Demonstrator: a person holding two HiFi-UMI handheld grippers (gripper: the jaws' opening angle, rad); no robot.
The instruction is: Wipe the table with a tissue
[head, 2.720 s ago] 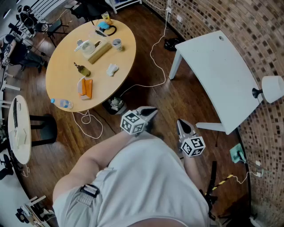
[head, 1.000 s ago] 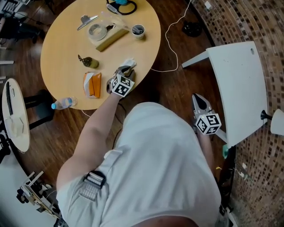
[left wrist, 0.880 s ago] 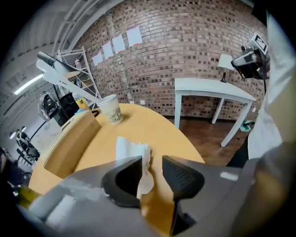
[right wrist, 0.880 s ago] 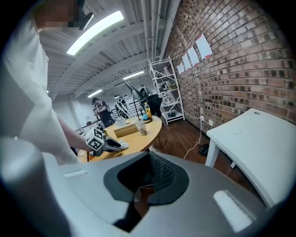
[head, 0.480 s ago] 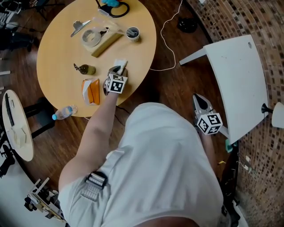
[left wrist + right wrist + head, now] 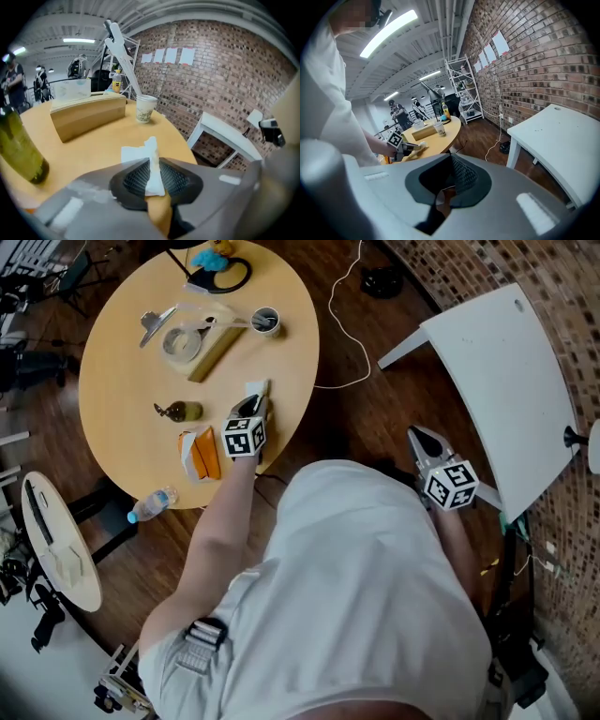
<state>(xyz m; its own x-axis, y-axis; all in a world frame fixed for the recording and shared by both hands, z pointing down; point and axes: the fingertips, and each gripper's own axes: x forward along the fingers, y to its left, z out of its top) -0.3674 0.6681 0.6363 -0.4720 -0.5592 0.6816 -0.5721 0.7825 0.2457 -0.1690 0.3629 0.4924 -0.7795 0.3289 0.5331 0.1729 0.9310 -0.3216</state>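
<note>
A white tissue [image 6: 255, 387] lies near the right edge of the round wooden table [image 6: 122, 371]. My left gripper [image 6: 255, 405] reaches over that edge. Its jaws have just been closing, and in the left gripper view a raised fold of the tissue [image 6: 151, 165] stands pinched between the dark ribbed pads [image 6: 174, 179]. The tissue's flat part rests on the tabletop just past the left gripper [image 6: 152, 172]. My right gripper [image 6: 419, 436] hangs beside my body, away from the round table. In the right gripper view, my right gripper [image 6: 451, 160] shows tips that meet with nothing between them.
On the table are an orange packet [image 6: 200, 454], a dark green bottle [image 6: 180, 412], a wooden box [image 6: 216, 350], a tape roll [image 6: 178, 343] and a paper cup [image 6: 266, 321]. A water bottle [image 6: 153, 505] lies at its near edge. A white table [image 6: 506, 371] stands right; cables [image 6: 352, 296] cross the floor.
The left gripper has rolled at the tissue and its jaws have closed on a fold of it. The right gripper has stayed by my side.
</note>
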